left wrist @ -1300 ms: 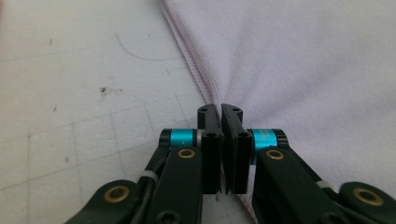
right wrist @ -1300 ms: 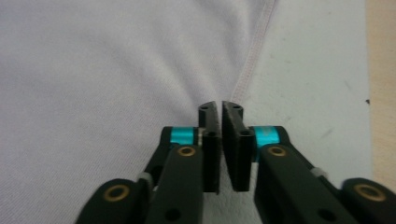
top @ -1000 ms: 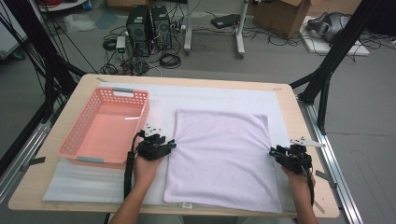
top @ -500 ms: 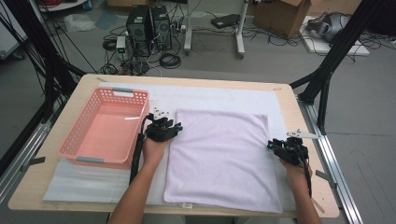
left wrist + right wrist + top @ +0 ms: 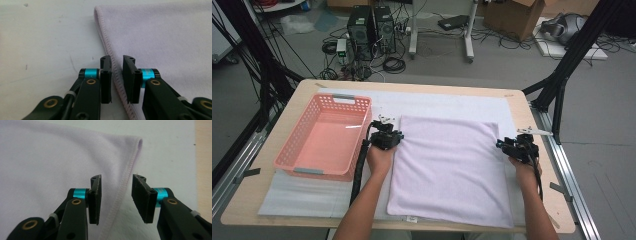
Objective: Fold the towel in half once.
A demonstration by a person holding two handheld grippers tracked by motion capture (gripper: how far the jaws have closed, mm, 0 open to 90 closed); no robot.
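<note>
Left fingers: your left gripper (image 5: 117, 80) straddles the left hem of the lilac towel (image 5: 447, 167); its jaws have just been closing, the hem runs between the pads (image 5: 106, 82), and a narrow gap remains, so nothing is pinched yet.
Right fingers: your right gripper (image 5: 117, 200) stands wider over the right hem; its jaws have just been opening a little, and they are released, with the stitched edge between them.
Towel's place: it lies flat on the white mat (image 5: 287, 192), mid-table, just beside the pink basket (image 5: 292, 150).
Doing it well: sink both pairs of pads until one pad slides under the hem, then clench both at matching points along the sides, so the cloth lifts evenly.
Watch for: grabbing the mat along with the towel.
Cloth: soft, fine-napped, limp; overlocked edge with rounded corners.
Mat: thin, smooth, faintly scuffed.
Basket: rigid lattice plastic with sloping walls.
</note>
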